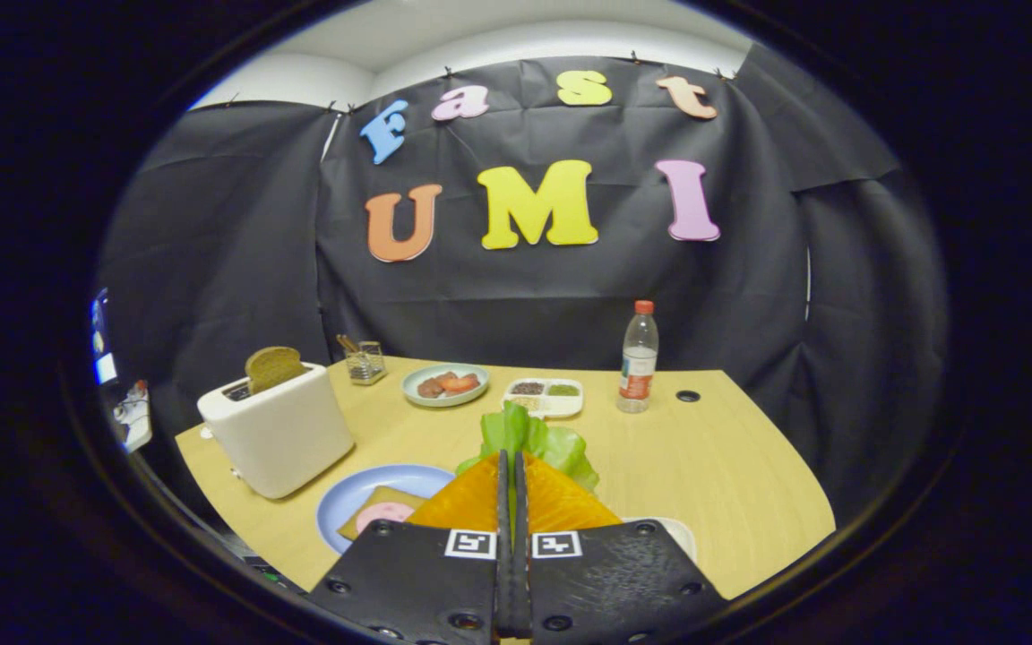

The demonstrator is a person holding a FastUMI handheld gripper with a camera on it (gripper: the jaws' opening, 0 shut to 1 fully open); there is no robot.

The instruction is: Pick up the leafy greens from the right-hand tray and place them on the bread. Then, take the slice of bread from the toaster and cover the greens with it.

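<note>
The gripper (512, 461) pinches the lettuce (534, 441) between closed fingers; carry it low over the blue plate (346, 502) and release squarely on the bread (391, 503)

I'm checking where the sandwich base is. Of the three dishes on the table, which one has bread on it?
The blue plate beside the toaster, just left of the gripper shut on the leafy greens. The others hold reddish food and condiments.
</note>
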